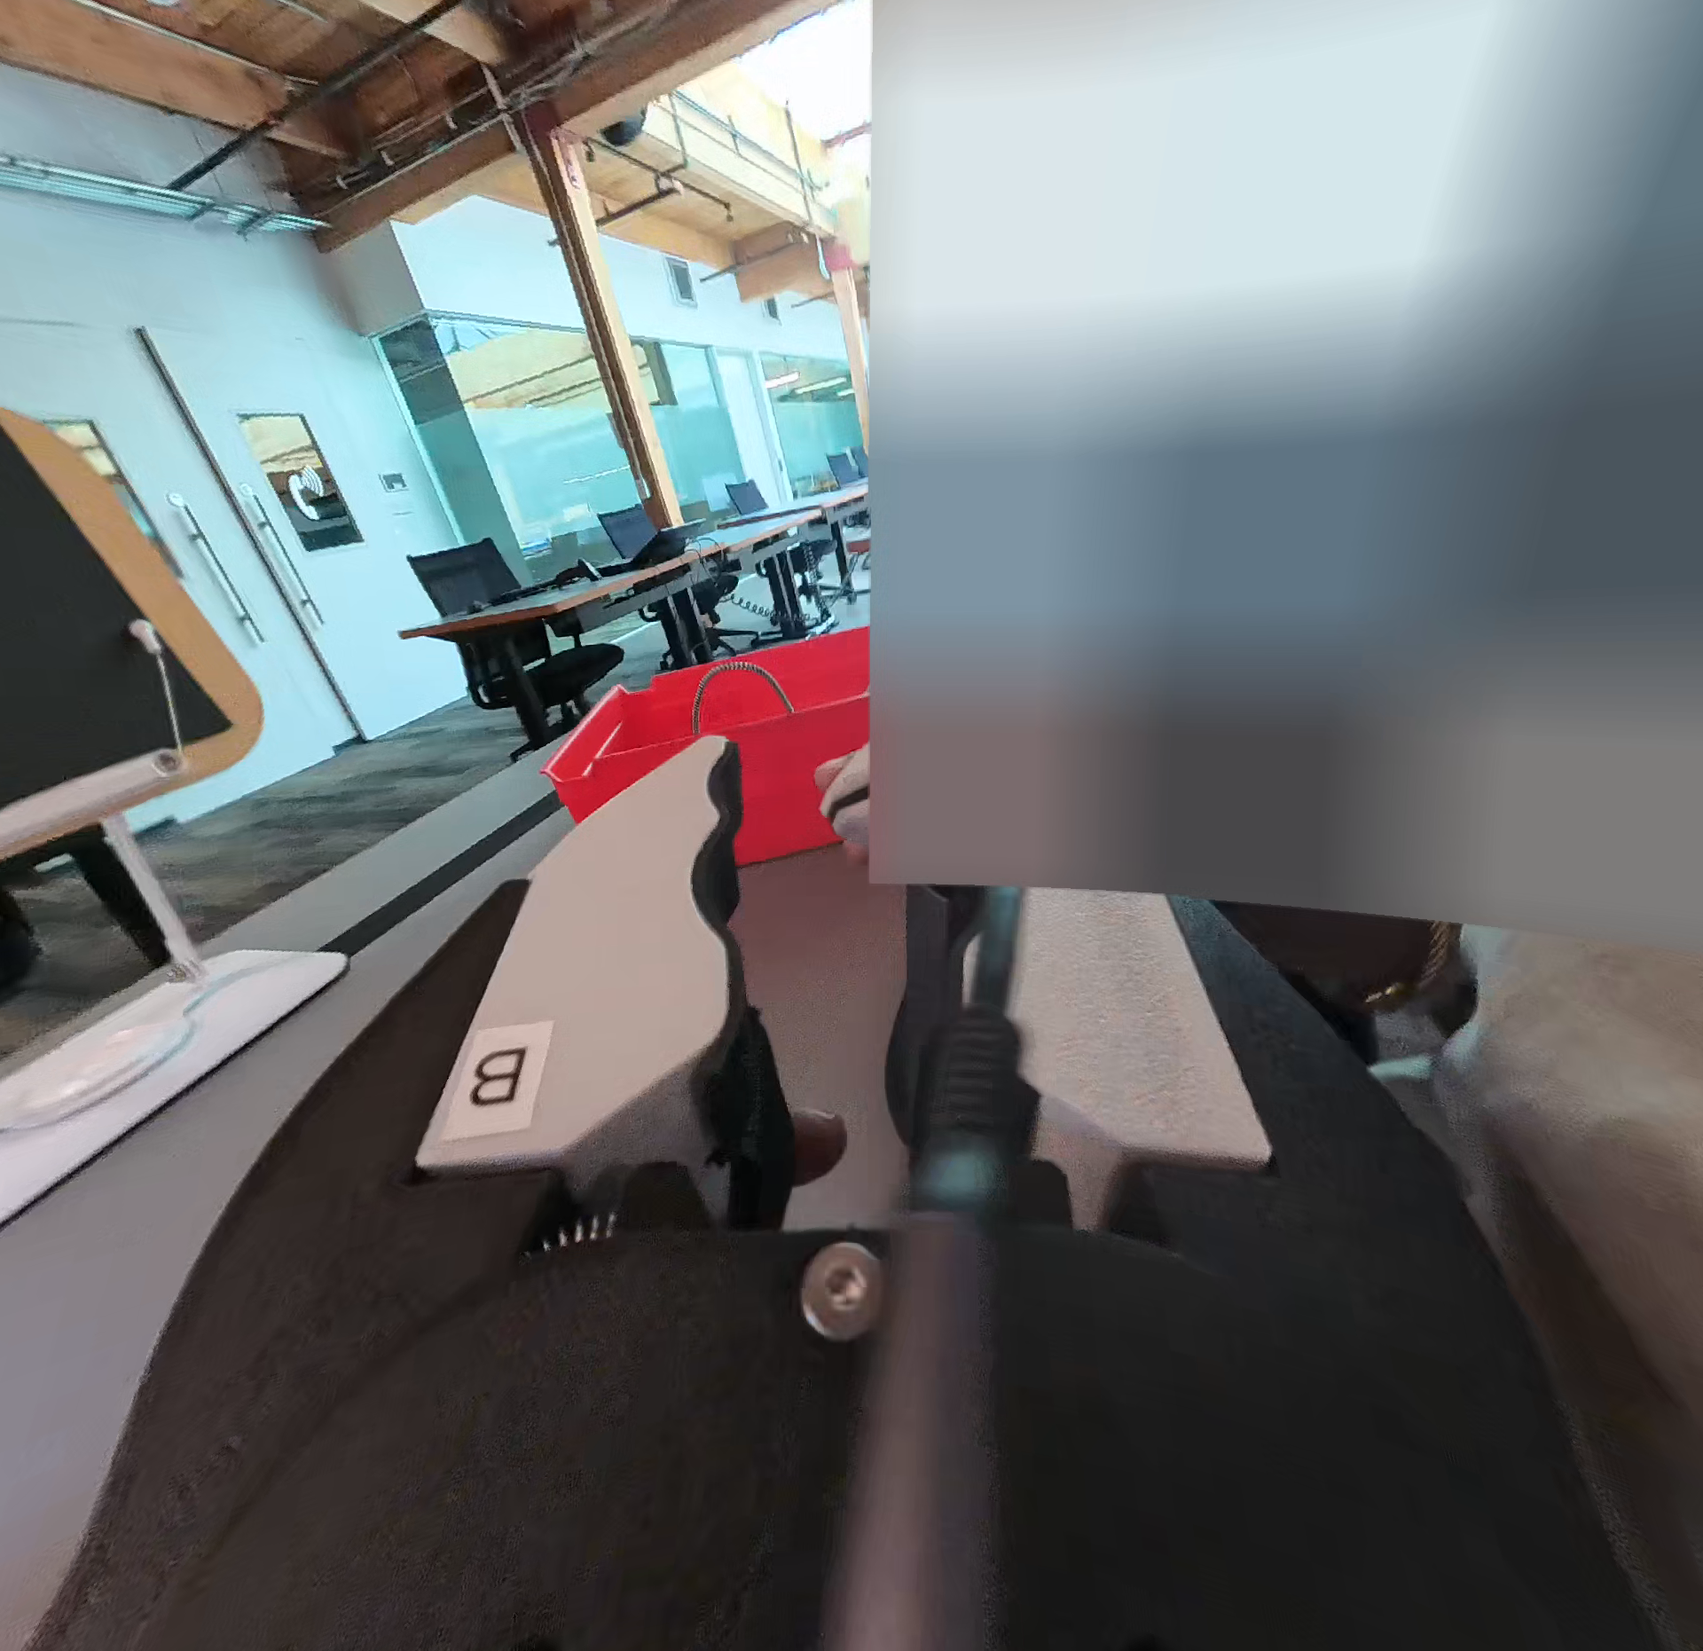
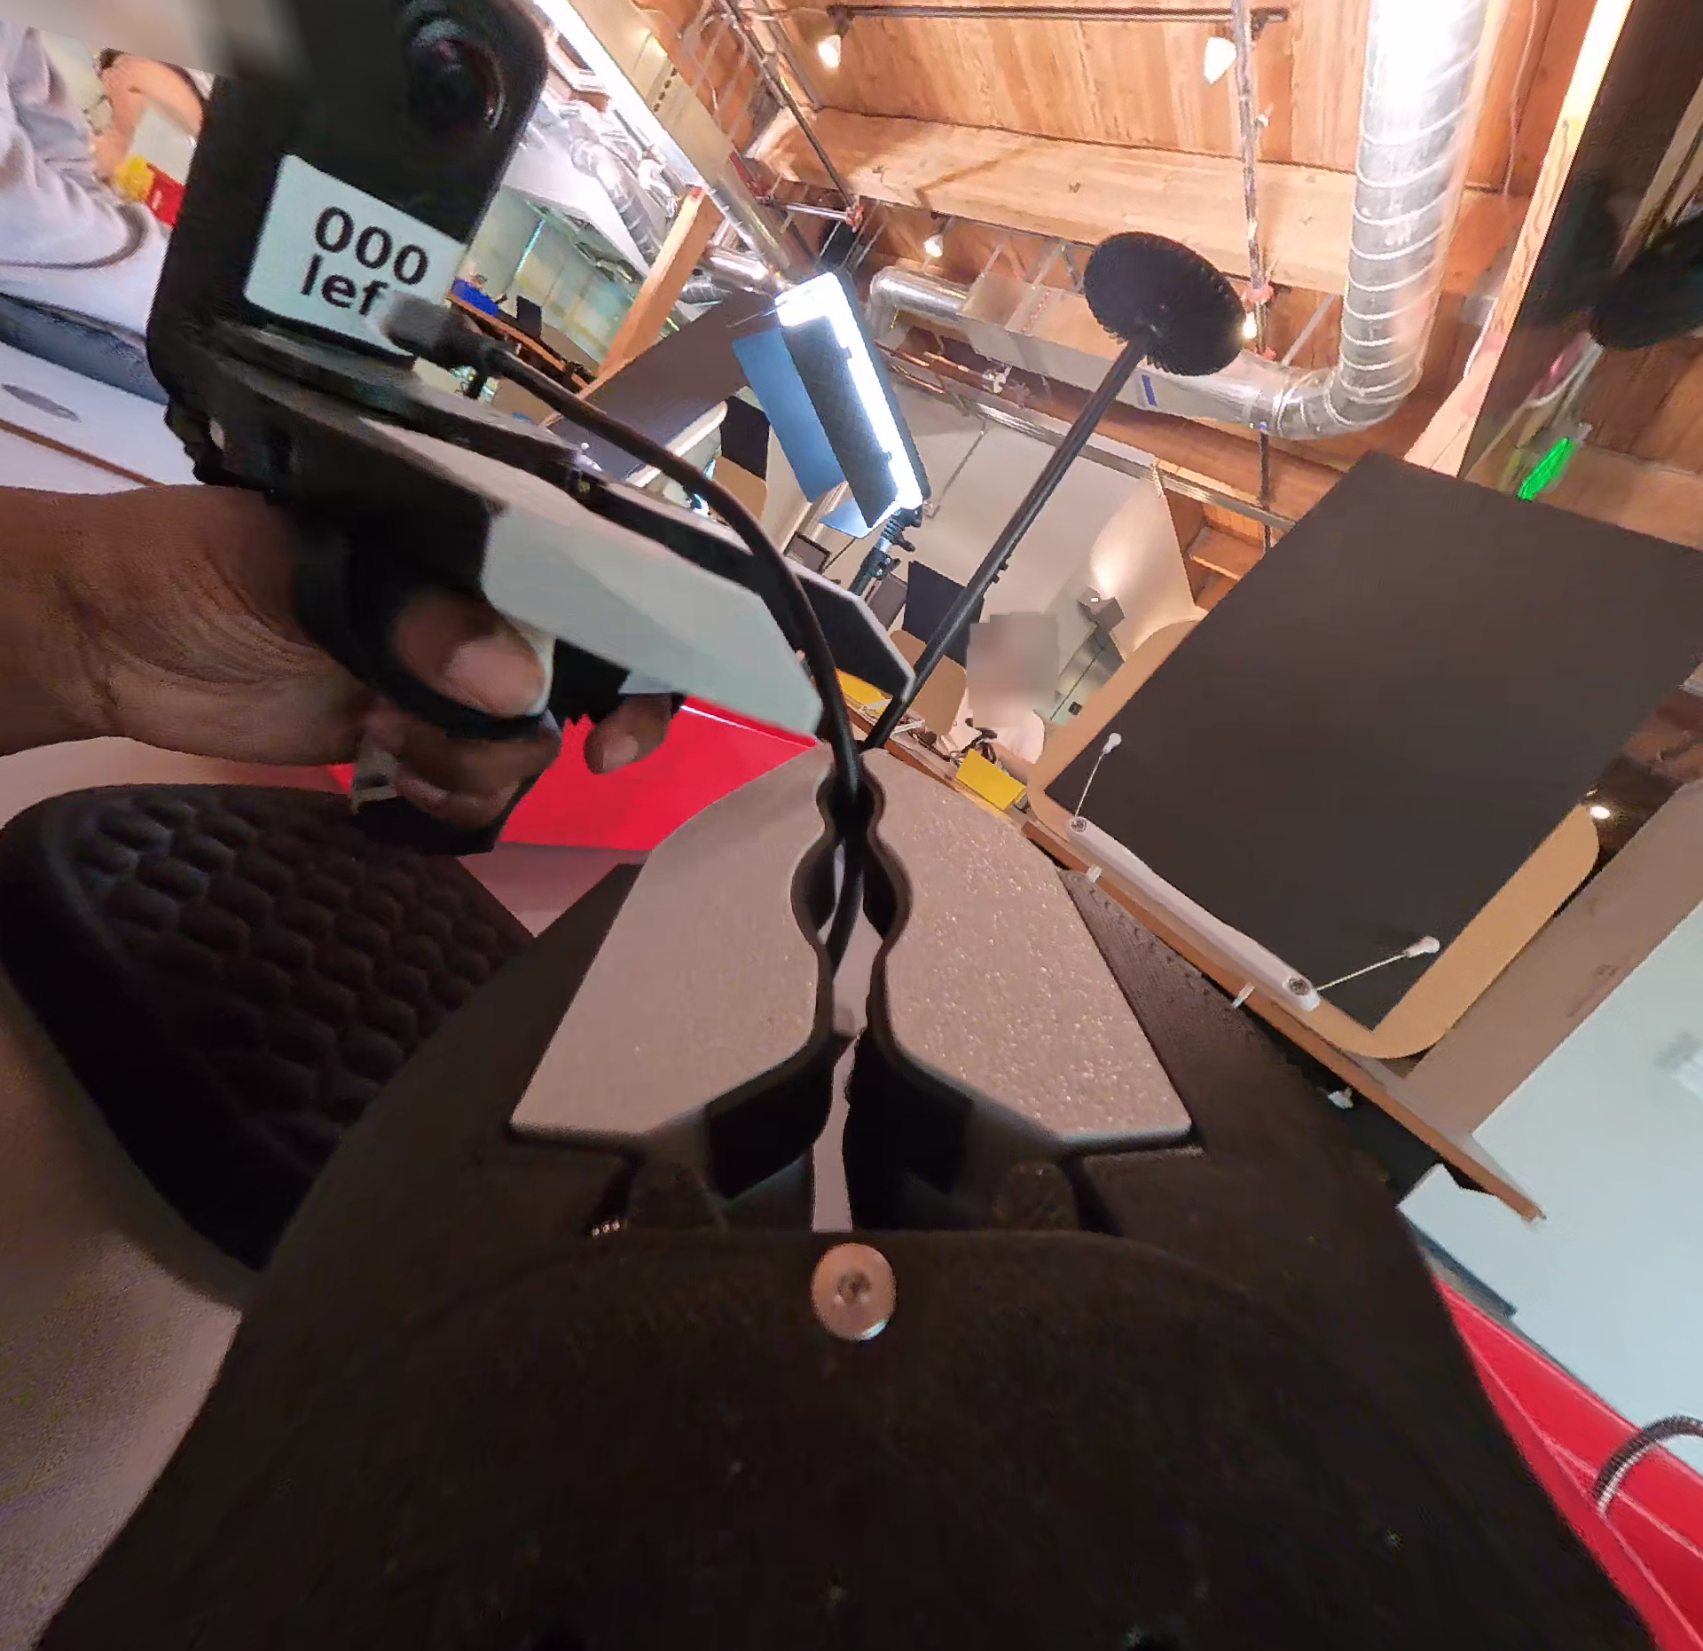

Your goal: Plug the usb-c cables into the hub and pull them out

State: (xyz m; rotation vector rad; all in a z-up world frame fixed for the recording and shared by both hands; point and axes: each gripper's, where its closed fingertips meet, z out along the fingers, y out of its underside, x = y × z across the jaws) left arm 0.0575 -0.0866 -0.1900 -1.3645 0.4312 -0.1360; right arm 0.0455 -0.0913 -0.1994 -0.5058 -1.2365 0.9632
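Note:
In the right wrist view my right gripper (image 2: 852, 809) is shut on a thin black usb-c cable (image 2: 737, 538). The cable arcs up from its fingertips to a grey plug (image 2: 419, 321) next to the camera of my left gripper (image 2: 645, 620), which a hand (image 2: 184, 620) holds just ahead and to the left. In the left wrist view my left gripper (image 1: 829, 869) is open. The cable's ribbed plug end (image 1: 977, 1063) lies along the inner side of its right finger (image 1: 1143, 1017), pointing at the camera. The right fingertip is behind a blurred patch. No hub shows.
A red bin (image 1: 737, 768) with a braided cable loop (image 1: 737, 676) stands ahead on the grey table (image 1: 92, 1284). A black board on a stand (image 1: 74, 639) is at the left. A black textured pad (image 2: 230, 962) lies at the left of the right wrist view. The tips of both grippers are at nearly the same place.

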